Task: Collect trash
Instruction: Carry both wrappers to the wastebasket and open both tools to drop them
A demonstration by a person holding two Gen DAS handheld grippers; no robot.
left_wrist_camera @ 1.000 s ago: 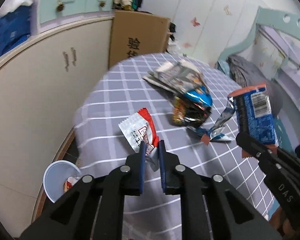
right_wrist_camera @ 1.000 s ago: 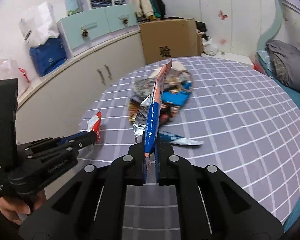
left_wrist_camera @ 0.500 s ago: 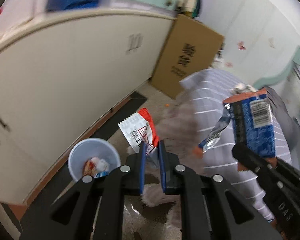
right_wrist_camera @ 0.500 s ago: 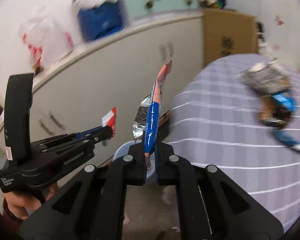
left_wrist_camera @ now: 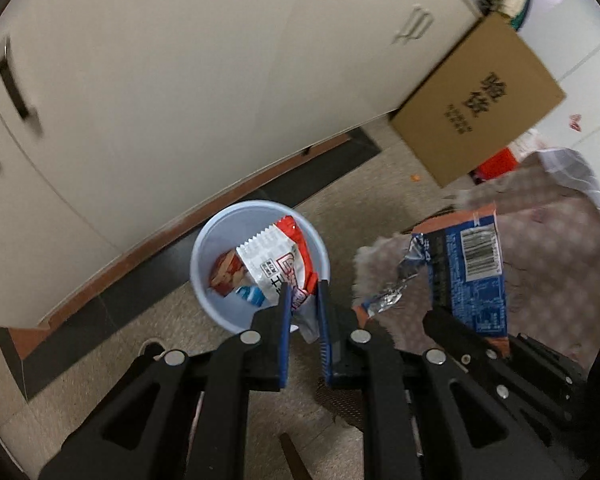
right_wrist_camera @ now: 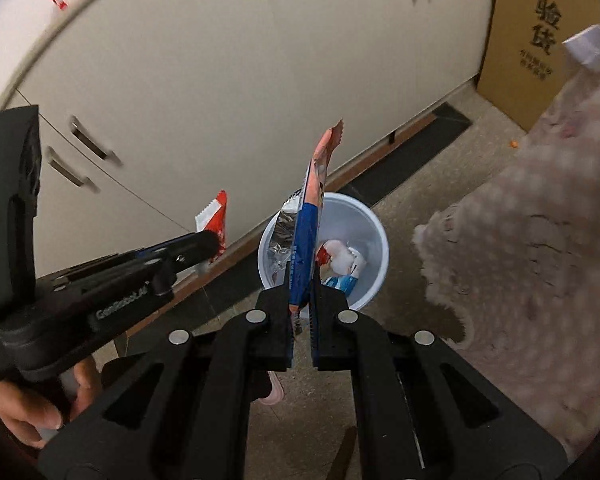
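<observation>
My left gripper (left_wrist_camera: 302,294) is shut on a red and white snack wrapper (left_wrist_camera: 278,262), which hangs over the pale blue bin (left_wrist_camera: 216,240) on the floor. Some wrappers lie inside the bin. My right gripper (right_wrist_camera: 302,286) is shut on a blue and orange snack packet (right_wrist_camera: 308,216), held edge-on above the same bin (right_wrist_camera: 374,232). In the left wrist view that blue packet (left_wrist_camera: 470,268) hangs to the right of the bin. In the right wrist view the left gripper (right_wrist_camera: 210,240) and its red wrapper (right_wrist_camera: 216,220) sit left of the bin, held by a hand (right_wrist_camera: 40,404).
A cream cabinet (left_wrist_camera: 180,80) with metal handles runs behind the bin. A cardboard box (left_wrist_camera: 480,104) stands on the floor at the right. The hanging edge of the purple checked tablecloth (right_wrist_camera: 540,240) fills the right side. A dark plinth strip (left_wrist_camera: 140,292) runs along the cabinet base.
Both grippers swung away from the tabletop and sank toward the floor, each keeping its wrapper. The bin now lies right under the fingertips, and the table top has left view.
</observation>
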